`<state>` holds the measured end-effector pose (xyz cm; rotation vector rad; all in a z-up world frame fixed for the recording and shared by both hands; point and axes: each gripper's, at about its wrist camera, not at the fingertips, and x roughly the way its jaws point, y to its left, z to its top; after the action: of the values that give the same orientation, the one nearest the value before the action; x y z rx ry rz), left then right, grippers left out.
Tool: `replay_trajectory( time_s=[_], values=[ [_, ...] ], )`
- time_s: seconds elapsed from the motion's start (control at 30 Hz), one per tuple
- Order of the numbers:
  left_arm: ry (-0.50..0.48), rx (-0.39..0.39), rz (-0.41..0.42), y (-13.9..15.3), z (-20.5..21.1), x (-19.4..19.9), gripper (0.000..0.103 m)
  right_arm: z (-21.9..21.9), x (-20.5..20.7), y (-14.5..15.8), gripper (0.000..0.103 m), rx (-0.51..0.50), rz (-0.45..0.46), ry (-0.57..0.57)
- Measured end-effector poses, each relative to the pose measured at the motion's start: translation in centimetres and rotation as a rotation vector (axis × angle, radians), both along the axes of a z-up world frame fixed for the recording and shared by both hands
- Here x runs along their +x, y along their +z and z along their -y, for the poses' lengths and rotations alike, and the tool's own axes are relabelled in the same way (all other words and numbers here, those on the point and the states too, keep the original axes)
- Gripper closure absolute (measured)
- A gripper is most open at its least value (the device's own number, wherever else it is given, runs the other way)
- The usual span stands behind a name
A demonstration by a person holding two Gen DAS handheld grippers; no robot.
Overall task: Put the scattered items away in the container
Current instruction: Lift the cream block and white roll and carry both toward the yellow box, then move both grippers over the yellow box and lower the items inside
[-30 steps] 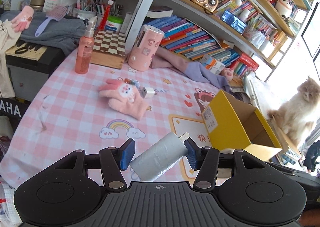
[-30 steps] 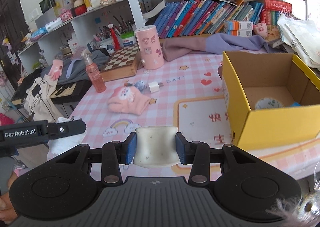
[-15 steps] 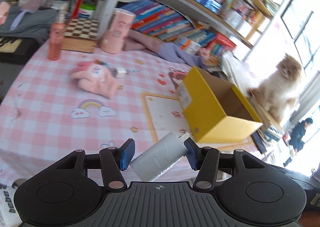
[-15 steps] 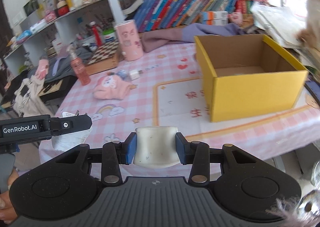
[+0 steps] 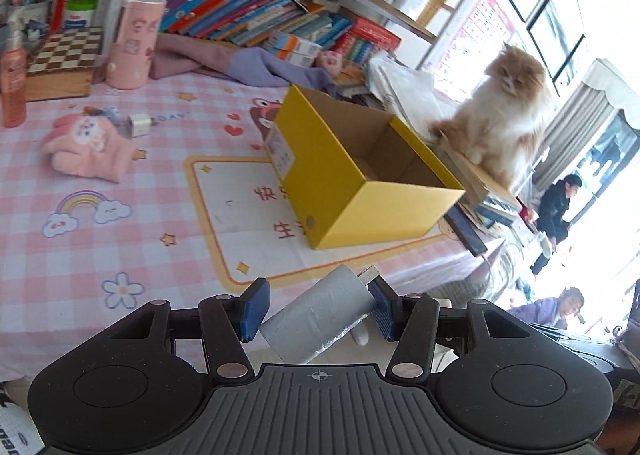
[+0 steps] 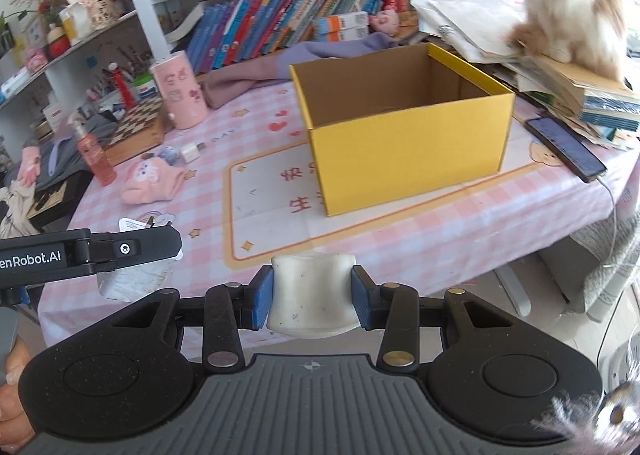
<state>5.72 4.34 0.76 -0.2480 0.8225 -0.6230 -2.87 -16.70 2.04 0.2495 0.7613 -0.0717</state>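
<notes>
My left gripper (image 5: 316, 309) is clamped on a silver tube (image 5: 320, 321) lying slantwise between its pads; my right gripper (image 6: 312, 301) squeezes a cream soft block (image 6: 310, 301). Both hang at the worktop's (image 6: 400, 231) near edge, short of the open yellow box (image 6: 404, 135). Left of that box lie a pink glove (image 6: 152, 185) and a white charger plug (image 6: 190, 153); a cat (image 6: 572, 3) sits to its right.

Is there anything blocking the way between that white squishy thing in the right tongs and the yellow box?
Nothing visible does. The white soft block sits clamped in the right tongs, and only bare pink tablecloth lies between it and the open-topped yellow box. The cat sits beyond the box.
</notes>
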Motion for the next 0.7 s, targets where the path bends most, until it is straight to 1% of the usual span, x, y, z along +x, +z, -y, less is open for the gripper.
replay_trajectory(
  time_s=[0.17, 0.53, 0.7],
  values=[
    [-0.036, 0.006, -0.001, 0.0, 1.4, 0.1, 0.050, 1.2, -0.4, 0.0, 0.065, 0.003, 0.000, -0.029],
    [-0.076, 0.025, 0.021, 0.5, 4.0, 0.5, 0.050, 3.5, -0.2, 0.0, 0.065, 0.010, 0.008, -0.058],
    [-0.116, 0.038, 0.021, 0.5, 5.8, 0.8, 0.050, 5.0, -0.6, -0.3, 0.065, 0.023, 0.004, -0.093]
  ],
)
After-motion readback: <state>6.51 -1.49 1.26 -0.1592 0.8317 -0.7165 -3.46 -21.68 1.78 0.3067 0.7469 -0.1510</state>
